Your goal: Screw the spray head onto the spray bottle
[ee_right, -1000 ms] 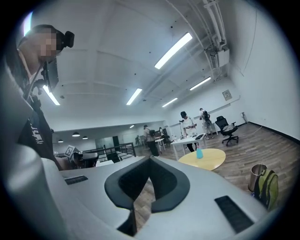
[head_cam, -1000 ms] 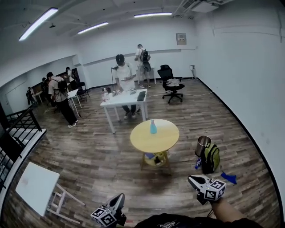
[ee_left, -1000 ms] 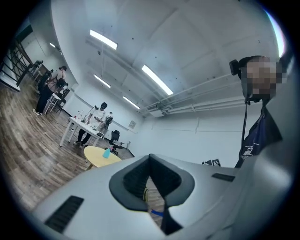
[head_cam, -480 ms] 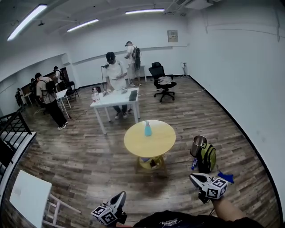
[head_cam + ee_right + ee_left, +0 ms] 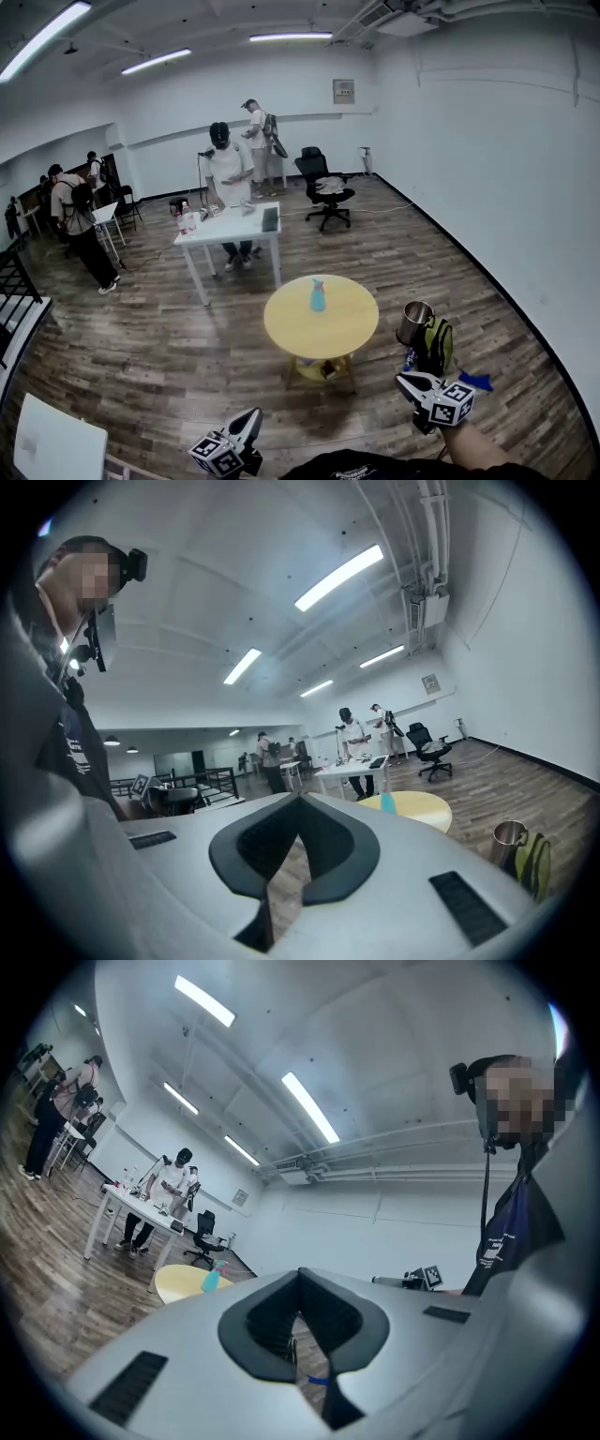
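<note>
Spray bottle [image 5: 318,296] stands upright near the centre of the round yellow tabletop [image 5: 281,330], well apart from both claws. Left claw [image 5: 251,419] is clenched with nothing between its jaws. Right claw [image 5: 410,382] is likewise clenched and empty. Both hang low over the wood floor, short of the tabletop. The bottle carries a pinkish top [image 5: 317,282], too small to tell whether this is the spray head or how far it is threaded. Judgement: no handling is under way; approach, grasp and screwing appear to remain.

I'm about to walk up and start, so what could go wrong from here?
The backpack and metal bin sit on the floor beside the round table: a possible trip hazard. The spray bottle stands alone, tall and slim; the left gripper and right gripper, jaws shut, could knock it over.
</note>
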A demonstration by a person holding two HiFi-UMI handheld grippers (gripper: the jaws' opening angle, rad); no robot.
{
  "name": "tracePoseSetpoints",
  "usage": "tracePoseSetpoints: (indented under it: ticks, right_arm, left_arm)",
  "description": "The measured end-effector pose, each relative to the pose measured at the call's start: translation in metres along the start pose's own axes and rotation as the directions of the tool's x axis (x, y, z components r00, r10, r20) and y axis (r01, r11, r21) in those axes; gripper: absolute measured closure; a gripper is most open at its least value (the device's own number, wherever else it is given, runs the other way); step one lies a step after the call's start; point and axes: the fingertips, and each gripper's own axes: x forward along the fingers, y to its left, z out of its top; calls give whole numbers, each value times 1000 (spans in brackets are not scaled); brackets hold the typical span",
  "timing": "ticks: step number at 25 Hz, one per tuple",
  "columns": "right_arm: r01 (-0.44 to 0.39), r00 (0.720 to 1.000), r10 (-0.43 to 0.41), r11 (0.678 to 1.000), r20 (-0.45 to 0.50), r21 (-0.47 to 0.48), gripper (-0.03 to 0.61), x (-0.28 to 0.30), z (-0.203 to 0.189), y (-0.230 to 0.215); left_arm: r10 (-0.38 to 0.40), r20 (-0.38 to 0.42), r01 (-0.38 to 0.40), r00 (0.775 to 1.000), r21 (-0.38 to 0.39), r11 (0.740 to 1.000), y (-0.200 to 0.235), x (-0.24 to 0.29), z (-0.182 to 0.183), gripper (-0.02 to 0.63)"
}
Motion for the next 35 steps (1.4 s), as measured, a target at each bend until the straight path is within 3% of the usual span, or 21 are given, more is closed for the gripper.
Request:
tracePoseSetpoints:
  ticks: [7, 12, 17, 26, 35]
  right_arm:
    - [-3, 999, 3, 1000, -37, 10, 568, 87, -6, -12]
    - [-40, 998, 41, 999, -44, 27, 568, 124, 3, -46]
    - [-128, 991, 128, 992, -36, 10, 568, 154, 28, -126]
    - [-221, 975, 220, 975, -36, -15, 569, 169, 81, -275]
    - [-205, 978, 206, 978, -38, 39, 568, 194, 77, -371]
  left_arm:
    - [23, -15, -24, 1000, -55, 998, 83, 12, 7, 597]
    - [63, -11, -63, 998, -58, 996, 104, 42, 17, 597]
    - [124, 28, -124, 992, -13, 992, 108, 117, 25, 597]
    - [189, 98, -188, 977, -14, 982, 85, 260, 22, 597]
    - [189, 25, -189, 982, -16, 982, 105, 361, 14, 597]
